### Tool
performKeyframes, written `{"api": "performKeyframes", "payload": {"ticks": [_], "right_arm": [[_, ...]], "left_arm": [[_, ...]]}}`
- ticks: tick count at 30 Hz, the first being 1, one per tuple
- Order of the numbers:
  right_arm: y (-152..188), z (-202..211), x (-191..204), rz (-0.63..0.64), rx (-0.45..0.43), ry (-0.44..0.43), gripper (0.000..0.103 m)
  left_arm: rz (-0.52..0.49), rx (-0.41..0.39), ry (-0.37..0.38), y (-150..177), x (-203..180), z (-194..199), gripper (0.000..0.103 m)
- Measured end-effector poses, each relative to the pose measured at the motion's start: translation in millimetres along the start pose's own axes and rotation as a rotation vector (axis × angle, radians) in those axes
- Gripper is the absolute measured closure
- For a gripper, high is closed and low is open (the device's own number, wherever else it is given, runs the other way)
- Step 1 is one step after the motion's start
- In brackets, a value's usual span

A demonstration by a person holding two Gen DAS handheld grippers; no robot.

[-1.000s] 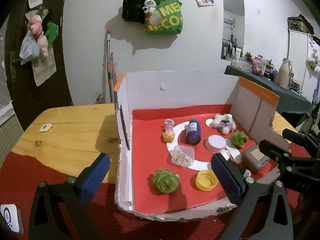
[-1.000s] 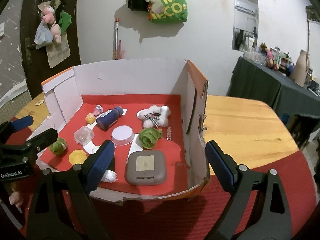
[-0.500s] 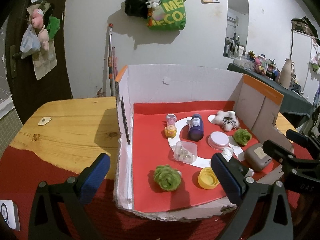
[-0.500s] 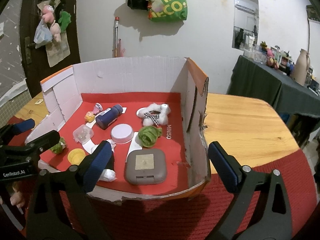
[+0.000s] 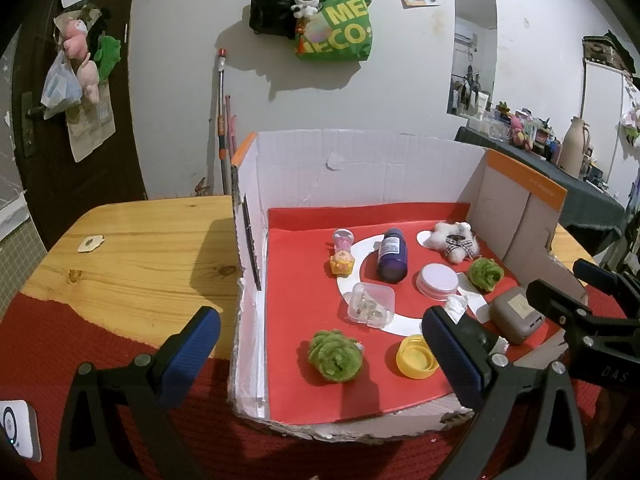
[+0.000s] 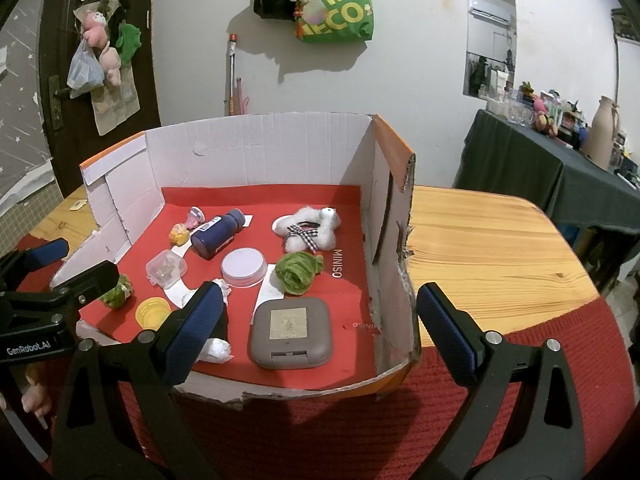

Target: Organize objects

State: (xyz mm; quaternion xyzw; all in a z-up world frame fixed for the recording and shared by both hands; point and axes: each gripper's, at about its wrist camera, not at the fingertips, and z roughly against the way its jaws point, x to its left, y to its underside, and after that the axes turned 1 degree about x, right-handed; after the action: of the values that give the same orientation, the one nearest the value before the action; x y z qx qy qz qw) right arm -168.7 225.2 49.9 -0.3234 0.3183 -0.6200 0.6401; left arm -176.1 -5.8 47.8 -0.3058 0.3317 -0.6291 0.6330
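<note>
Both grippers hang wide apart and hold nothing in front of the open white cardboard box with red floor (image 6: 260, 160)

The left gripper (image 5: 320, 344) and the right gripper (image 6: 320, 320) stay just outside the low front edge; all small things lie inside: dark blue plastic bottle on its side (image 6: 218, 231), round white lidded tin (image 6: 244, 267), grey square case (image 6: 290, 332) nearest the right gripper, white fluffy toy with checked bow (image 6: 308, 228), two green fuzzy balls (image 5: 335, 356) (image 6: 298, 270), yellow cap (image 5: 416, 358), clear small box (image 5: 370, 304). Whether sorting begins or ends, I cannot judge; any reach should go over the front edge, jaws kept open, without pushing the neighbours
</note>
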Motion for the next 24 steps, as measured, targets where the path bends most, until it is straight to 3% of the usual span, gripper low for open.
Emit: {"api": "performKeyframes", "payload": {"ticks": [7, 24], "right_arm": [[0.4, -1.7, -11.7, -0.059, 0.014, -0.007, 0.004], [0.0, 1.1, -5.0, -0.015, -0.002, -0.008, 0.004]], "left_arm": [[-0.004, -0.005, 0.0, -1.1, -1.3, 0.9, 0.0], [-0.004, -0.004, 0.0, -1.0, -1.7, 1.1, 0.0]]}}
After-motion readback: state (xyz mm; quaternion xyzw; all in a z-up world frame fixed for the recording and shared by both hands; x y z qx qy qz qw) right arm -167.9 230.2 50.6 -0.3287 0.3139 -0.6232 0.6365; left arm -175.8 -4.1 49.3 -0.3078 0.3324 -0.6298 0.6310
